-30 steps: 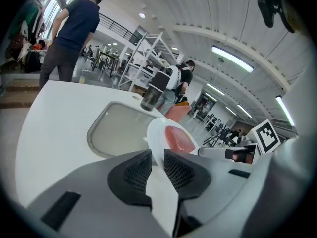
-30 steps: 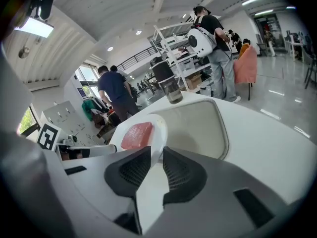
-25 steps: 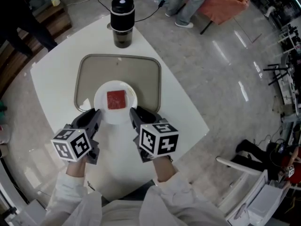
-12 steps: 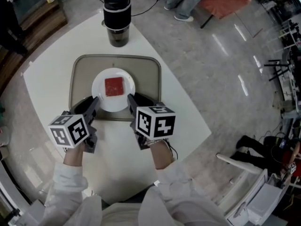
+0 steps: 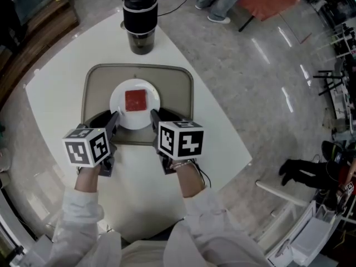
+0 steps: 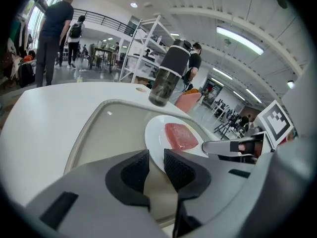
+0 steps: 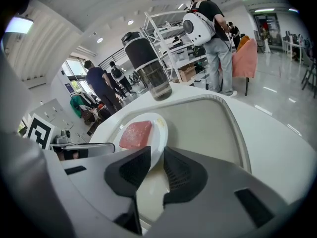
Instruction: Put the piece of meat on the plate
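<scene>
Piece of meat (image 5: 135, 100): flat, squarish slab, pinkish red with a faintly grainy top, lying in the middle of the plate (image 5: 119, 113). Plate: round, white, glossy, shallow-rimmed, resting on the tray (image 5: 177, 93). Tray: beige, matte, rectangular with rounded corners and a raised lip, set on the white tabletop (image 5: 208, 132). Beyond the tray, well apart from the plate: upright cylindrical container (image 5: 139, 13) with a black lid and a dark, translucent lower part.

Left tool (image 5: 113, 121) and right tool (image 5: 155, 119): grey bodies, ribbed black pads, jaws narrowly apart and gripping nothing. Tips just beside the near rim of the plate, one at either side, over the near part of the tray. Contact with the rim not decidable.

Step in hand, by judgement: placing apparently complete, only the clearing of the tools left. To do it well: draw both tools straight back and slightly up, level and together. Avoid any sideways sweep likely to catch the rim. Expect a glazed plate on a smooth tray to slide at a light nudge, and the slab, probably soft and moist, to shift with it.
</scene>
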`<action>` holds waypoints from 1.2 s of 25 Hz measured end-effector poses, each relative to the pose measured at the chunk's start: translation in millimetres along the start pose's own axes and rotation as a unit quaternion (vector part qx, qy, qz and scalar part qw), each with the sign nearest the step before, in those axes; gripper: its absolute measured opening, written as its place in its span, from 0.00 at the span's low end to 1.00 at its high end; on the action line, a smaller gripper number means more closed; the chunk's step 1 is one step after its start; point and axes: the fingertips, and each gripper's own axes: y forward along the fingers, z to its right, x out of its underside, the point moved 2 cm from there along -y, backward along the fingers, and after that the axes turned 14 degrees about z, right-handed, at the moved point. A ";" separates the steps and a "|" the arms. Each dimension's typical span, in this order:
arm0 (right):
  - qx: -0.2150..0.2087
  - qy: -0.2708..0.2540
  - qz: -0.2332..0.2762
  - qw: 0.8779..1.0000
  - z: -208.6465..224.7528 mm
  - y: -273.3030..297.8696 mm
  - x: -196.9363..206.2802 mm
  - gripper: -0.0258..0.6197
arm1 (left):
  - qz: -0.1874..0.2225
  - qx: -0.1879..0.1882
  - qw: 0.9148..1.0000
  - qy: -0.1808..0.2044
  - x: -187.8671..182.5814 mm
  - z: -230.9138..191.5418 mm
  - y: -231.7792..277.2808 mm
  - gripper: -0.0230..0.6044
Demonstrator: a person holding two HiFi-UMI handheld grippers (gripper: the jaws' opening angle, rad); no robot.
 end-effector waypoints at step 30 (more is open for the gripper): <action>0.044 -0.021 0.023 0.999 -1.5 -25.2 -4.2 0.17 | 0.011 -0.030 0.999 0.028 -1.2 -4.7 -15.1 0.17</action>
